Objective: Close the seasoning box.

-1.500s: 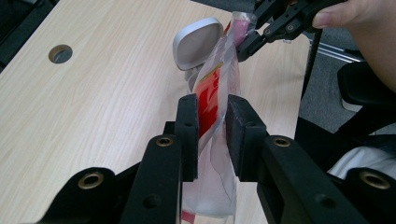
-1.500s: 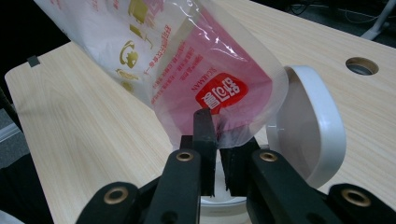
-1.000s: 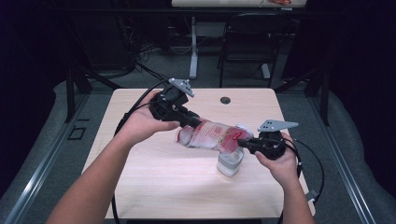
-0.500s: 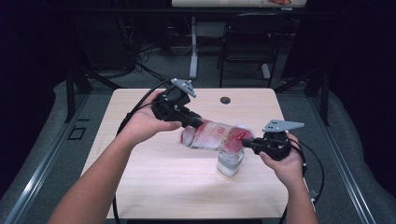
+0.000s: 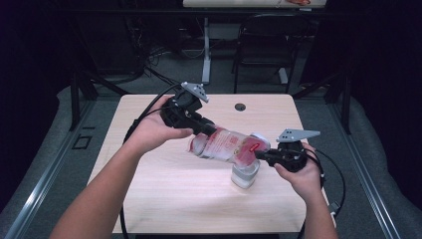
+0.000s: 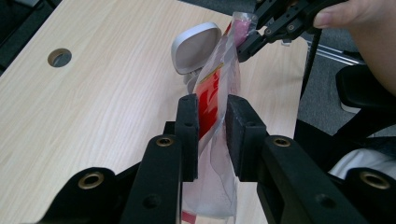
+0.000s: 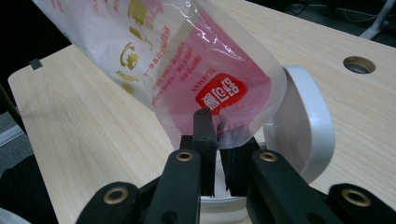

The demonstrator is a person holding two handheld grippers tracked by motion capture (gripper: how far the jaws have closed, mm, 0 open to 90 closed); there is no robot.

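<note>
A clear plastic pouch (image 5: 226,145) with red and pink print hangs stretched between both grippers, above the wooden table (image 5: 164,199). My left gripper (image 5: 211,131) is shut on its upper end; in the left gripper view the pads (image 6: 187,130) pinch the pouch (image 6: 209,95). My right gripper (image 5: 263,155) is shut on the lower end, where the pouch (image 7: 187,60) slopes down into my right gripper (image 7: 217,154). Just under that low end stands a white container (image 5: 245,175) with its hinged lid (image 7: 303,135) flipped open. The same lid (image 6: 196,46) appears beyond the left gripper (image 6: 212,135).
A round cable hole (image 5: 240,106) sits near the table's far edge. Black cables (image 5: 149,112) trail from the left gripper off the table's left side, and another loops right of the right hand. A chair (image 5: 263,50) and desk legs stand behind the table.
</note>
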